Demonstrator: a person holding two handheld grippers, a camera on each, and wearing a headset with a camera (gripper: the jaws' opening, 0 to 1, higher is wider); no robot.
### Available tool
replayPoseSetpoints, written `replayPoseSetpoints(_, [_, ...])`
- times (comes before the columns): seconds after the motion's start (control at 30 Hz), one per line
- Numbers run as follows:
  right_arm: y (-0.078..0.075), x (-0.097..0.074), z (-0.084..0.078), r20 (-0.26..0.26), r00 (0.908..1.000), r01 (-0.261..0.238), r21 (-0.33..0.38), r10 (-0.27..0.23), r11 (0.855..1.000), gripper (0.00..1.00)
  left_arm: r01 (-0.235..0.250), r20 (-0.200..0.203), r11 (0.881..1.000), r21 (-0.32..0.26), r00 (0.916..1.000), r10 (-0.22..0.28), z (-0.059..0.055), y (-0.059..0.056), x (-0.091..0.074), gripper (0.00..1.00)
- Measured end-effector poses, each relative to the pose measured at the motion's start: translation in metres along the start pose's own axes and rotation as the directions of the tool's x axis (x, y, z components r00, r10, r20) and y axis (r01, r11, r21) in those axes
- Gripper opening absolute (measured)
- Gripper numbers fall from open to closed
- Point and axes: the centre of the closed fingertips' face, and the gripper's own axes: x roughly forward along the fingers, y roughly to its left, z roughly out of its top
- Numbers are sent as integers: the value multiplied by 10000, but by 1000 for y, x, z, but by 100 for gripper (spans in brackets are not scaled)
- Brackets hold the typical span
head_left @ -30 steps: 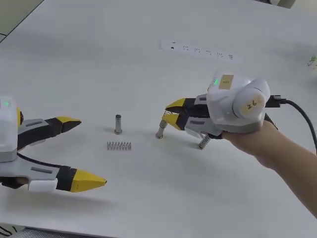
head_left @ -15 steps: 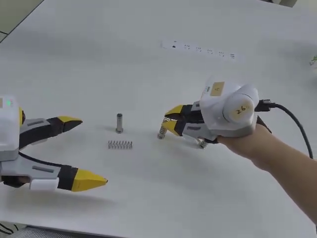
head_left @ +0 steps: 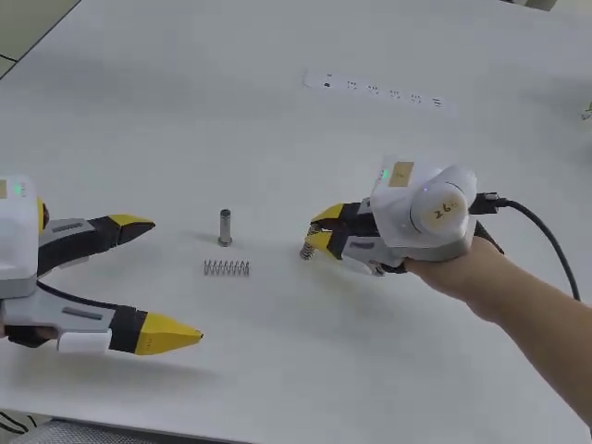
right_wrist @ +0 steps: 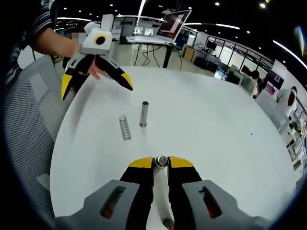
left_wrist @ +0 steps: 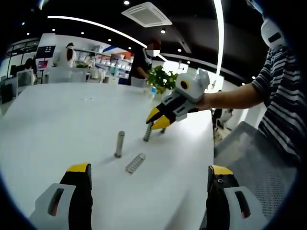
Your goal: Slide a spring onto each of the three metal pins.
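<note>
**Spring going onto pin, white table**

Matte white table (head_left: 277, 111); open-plan room, ceiling strip light (left_wrist: 218, 28). The right gripper (head_left: 319, 231) is nearly closed, pinching a wire coil spring (head_left: 306, 250) over an upright pin (right_wrist: 161, 160). The left gripper (head_left: 171, 279) is wide open, empty. Smooth steel bare pin (head_left: 225, 227) stands; loose spring (head_left: 226, 268) lies at its 6 o'clock.

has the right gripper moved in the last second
Yes. In the head view the right gripper has come down and slightly left, toward the bare pin, with a spring in its jaws.
</note>
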Motion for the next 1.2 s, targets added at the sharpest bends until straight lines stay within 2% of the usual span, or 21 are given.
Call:
replayPoseSetpoints(0.8, [-3, -4, 3, 223, 9996, 136, 647, -151, 9978, 13, 40, -14, 10000, 40, 10000, -40, 1, -1, 0, 97])
replayPoseSetpoints(1.2, [-1, -16, 8, 744, 9966, 225, 1756, -361, 9842, 16, 35, 66, 9999, 118, 10000, -36, 6, 0, 1, 98])
